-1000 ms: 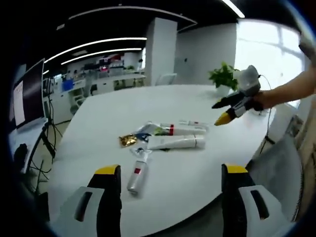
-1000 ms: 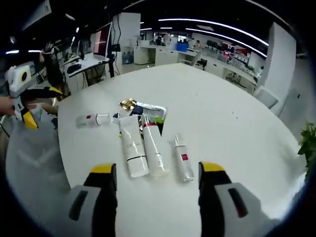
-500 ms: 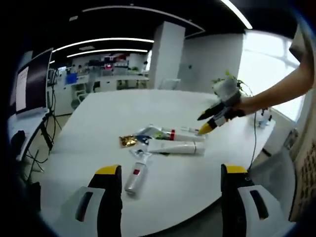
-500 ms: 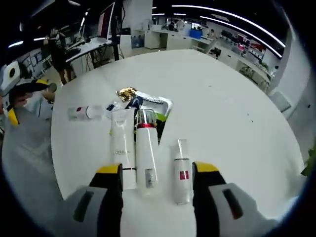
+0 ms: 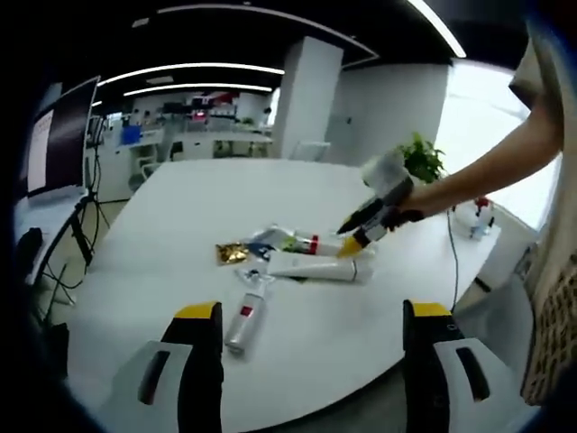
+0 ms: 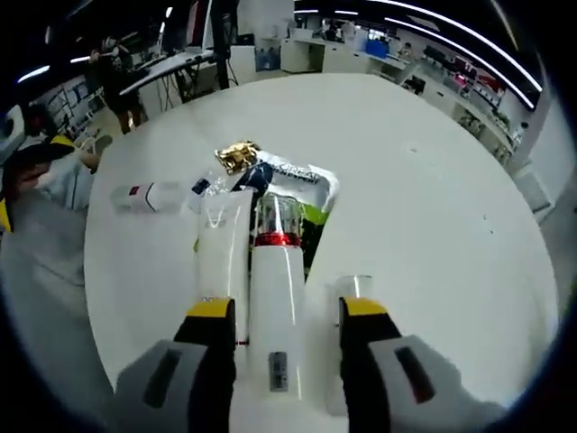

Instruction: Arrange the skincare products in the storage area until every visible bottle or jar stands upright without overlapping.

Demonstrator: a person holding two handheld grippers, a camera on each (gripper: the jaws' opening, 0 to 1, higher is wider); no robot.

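Note:
Several skincare items lie flat in a loose cluster on the white round table [image 5: 171,198]. A white tube with a red band and clear cap [image 6: 273,298] lies lengthwise between the jaws of my right gripper [image 6: 288,311], which is open and straddles it just above the table. Beside it lie a plain white tube [image 6: 216,257] and a small bottle [image 6: 353,289], partly hidden by the right jaw. Another small bottle with a red label [image 5: 245,320] lies ahead of my left gripper [image 5: 313,316], which hangs open and empty. In the left gripper view the right gripper [image 5: 350,236] hovers over the tubes [image 5: 320,267].
A gold packet [image 6: 236,155] and a printed sachet [image 6: 302,176] lie at the cluster's far side. A potted plant [image 5: 422,158] stands at the table's far edge. A monitor [image 5: 54,135] and office desks stand beyond the table. The table [image 6: 433,180] has bare room around the cluster.
My right gripper has come down and forward over the cluster, and the red-banded tube now lies between its jaws. The left gripper has stayed about where it was.

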